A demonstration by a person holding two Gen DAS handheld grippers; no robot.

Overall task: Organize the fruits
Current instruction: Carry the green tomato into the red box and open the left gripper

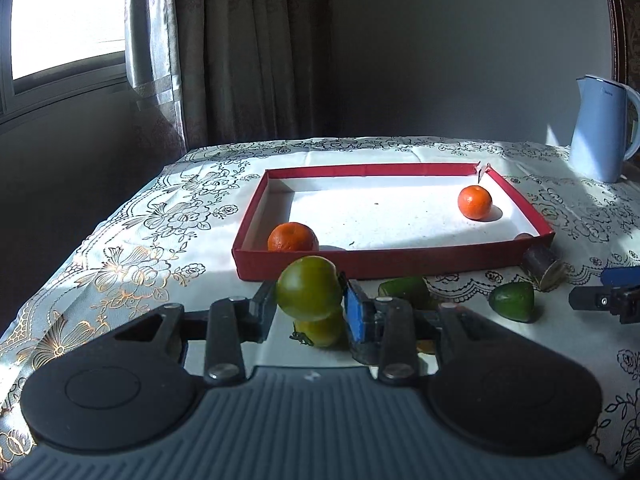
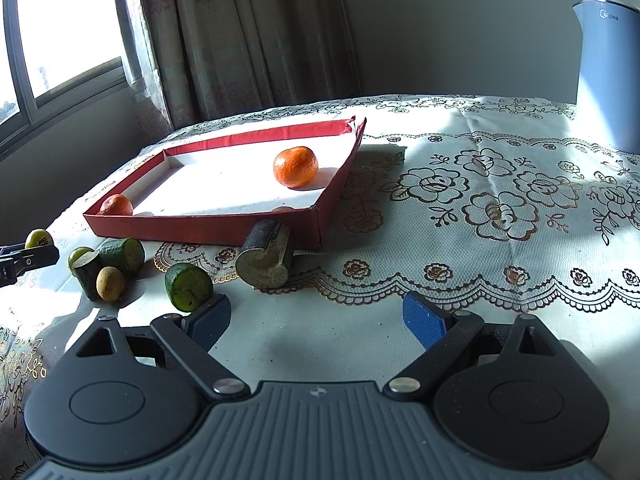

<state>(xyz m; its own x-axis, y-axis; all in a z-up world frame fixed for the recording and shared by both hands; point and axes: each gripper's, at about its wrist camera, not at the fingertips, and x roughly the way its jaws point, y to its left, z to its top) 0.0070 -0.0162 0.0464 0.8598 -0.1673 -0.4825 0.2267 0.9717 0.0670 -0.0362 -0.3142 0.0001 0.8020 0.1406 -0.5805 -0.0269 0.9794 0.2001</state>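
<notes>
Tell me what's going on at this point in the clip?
A person with a handheld gripper in each hand is sorting fruit into a red tray. The left gripper has its jaws closed on a green fruit, lifted just in front of the tray's near wall. The right gripper hangs open over the tablecloth, holding nothing. Two oranges already sit in the tray. Several green pieces, a small yellowish fruit and a dark cut cylinder remain outside it.

Just a pale blue kettle (image 2: 610, 72) on the floral-clothed worktop (image 2: 480, 216), patterned curtains (image 1: 240, 52) and a sunny window (image 1: 64, 16) behind.
</notes>
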